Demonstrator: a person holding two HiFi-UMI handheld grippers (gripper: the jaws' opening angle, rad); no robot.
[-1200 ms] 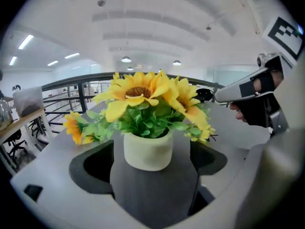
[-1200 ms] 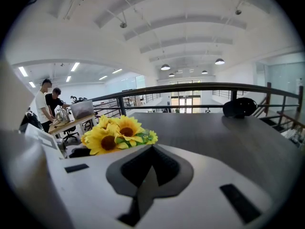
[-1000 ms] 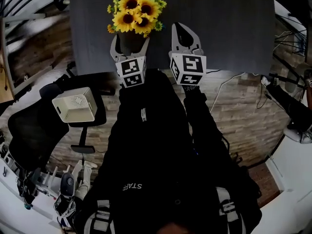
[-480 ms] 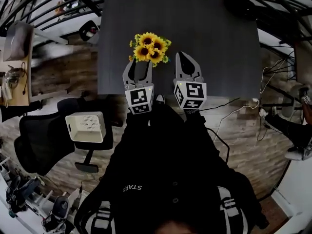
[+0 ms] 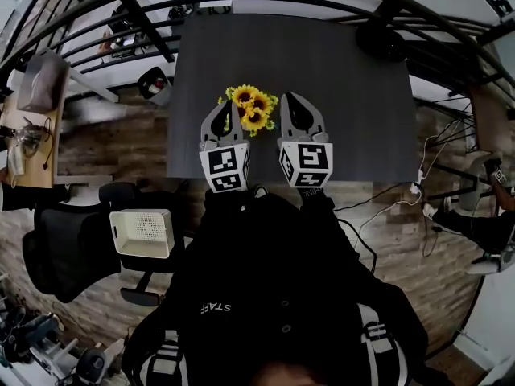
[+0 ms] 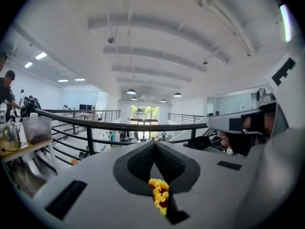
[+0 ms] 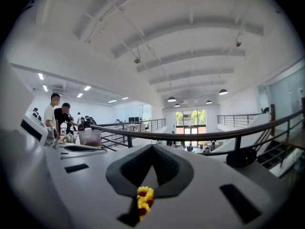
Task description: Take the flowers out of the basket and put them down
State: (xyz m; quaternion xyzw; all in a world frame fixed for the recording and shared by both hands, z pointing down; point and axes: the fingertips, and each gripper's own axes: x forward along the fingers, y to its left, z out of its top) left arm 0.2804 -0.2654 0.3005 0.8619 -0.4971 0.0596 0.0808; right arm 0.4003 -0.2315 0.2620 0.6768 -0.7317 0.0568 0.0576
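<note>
Flowers (image 5: 252,108) upright on the dark surface (image 5: 338,79), between the two grippers and apart from both. Left gripper (image 5: 224,106) with jaws together and nothing clamped; only a sliver of yellow bloom glimpsed through the gap behind the tips. Right gripper (image 5: 290,97) likewise closed on nothing, with the same sliver showing. Both held level near the front edge, aimed out at railing and ceiling, probably kept clear of the bouquet, so no grasp in hand. Basket impossible to make out: hidden under the blooms, if present at all. Stems unseen too. Height of the grippers over the surface hard to judge from above.
</note>
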